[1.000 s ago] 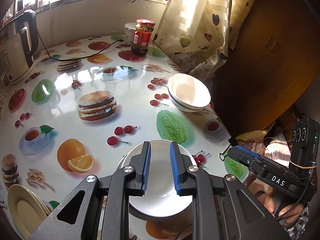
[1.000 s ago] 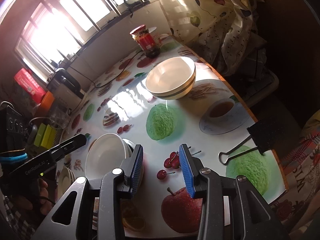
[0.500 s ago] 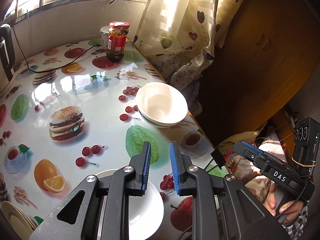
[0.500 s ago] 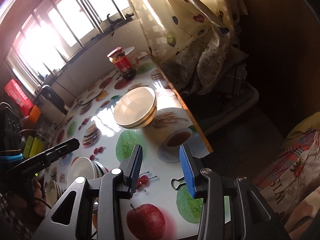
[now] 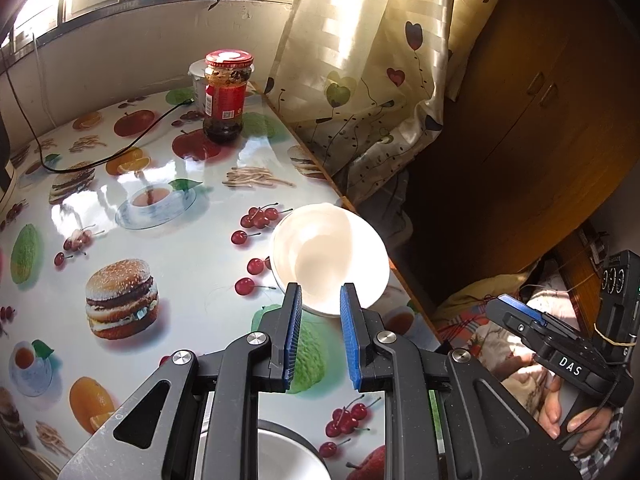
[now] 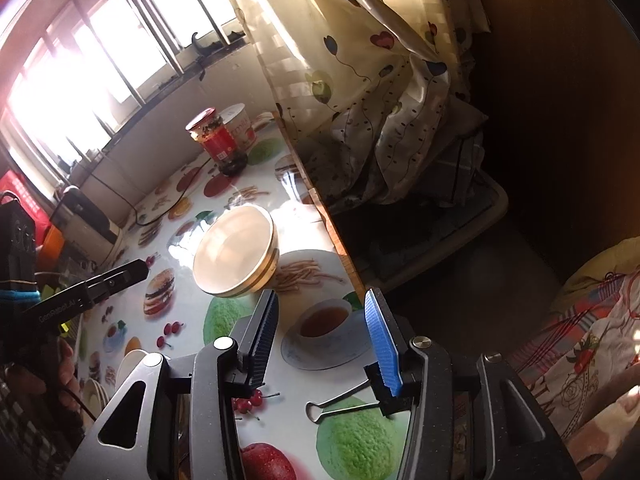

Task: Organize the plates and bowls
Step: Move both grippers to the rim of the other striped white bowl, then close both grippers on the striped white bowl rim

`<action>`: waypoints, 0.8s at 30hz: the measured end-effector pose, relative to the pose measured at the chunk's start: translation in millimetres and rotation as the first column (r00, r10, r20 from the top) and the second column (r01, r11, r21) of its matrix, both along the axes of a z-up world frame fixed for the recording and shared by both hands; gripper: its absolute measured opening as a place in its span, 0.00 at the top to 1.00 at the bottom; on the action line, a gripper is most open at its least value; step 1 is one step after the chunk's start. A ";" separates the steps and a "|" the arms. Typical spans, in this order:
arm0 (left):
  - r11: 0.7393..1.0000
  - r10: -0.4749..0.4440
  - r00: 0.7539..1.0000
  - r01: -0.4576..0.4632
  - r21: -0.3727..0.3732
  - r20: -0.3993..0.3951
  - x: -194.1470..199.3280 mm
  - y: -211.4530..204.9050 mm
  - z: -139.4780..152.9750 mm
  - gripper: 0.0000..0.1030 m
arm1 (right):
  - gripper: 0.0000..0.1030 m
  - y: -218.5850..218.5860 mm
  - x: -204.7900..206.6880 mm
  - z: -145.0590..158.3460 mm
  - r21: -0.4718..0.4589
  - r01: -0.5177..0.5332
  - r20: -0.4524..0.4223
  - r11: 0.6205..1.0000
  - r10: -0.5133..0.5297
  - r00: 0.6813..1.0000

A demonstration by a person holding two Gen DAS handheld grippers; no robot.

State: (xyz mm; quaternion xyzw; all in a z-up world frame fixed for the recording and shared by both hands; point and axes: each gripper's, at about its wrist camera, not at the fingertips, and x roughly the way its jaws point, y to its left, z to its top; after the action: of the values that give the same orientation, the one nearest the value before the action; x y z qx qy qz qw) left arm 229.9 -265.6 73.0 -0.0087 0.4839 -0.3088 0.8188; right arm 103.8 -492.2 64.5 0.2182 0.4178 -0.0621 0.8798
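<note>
White glazed bowl [image 5: 330, 258] w/ striped outside sits centre-right of the left wrist view, near the table edge [image 5: 320, 168] by the curtain [image 5: 352, 60]; in the right wrist view it's left of centre, tilted-looking from the fisheye. Left gripper [image 5: 320, 334] lower centre: jaws a narrow gap apart, nothing between them, bowl just beyond the tips. Right gripper [image 6: 322, 330] lower centre of its view: jaws opening, empty, over the printed teacup [image 6: 326, 316], bowl up-left of it. More plates [image 6: 96, 392] stacked far lower left. Judgement: step = right gripper going for the bowl's rim. Do it well: open wide enough to straddle the near rim, come in low, pinch the wall not the lip, lift away from the edge. Binder clip [image 6: 344, 402] is close, avoid snagging.
</note>
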 end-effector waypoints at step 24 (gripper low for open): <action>0.998 0.050 0.991 -0.044 0.048 -0.121 47.7 -15.4 -48.1 0.80 | 0.56 12.4 101.7 -40.4 0.064 -0.148 -0.072 0.987 0.152 0.986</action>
State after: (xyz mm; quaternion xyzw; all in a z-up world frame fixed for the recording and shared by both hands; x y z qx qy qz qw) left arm 277.6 -281.0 24.9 -0.0207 0.5397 -0.2774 0.7946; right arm 205.6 -479.7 24.1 0.2091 0.4683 0.0083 0.8585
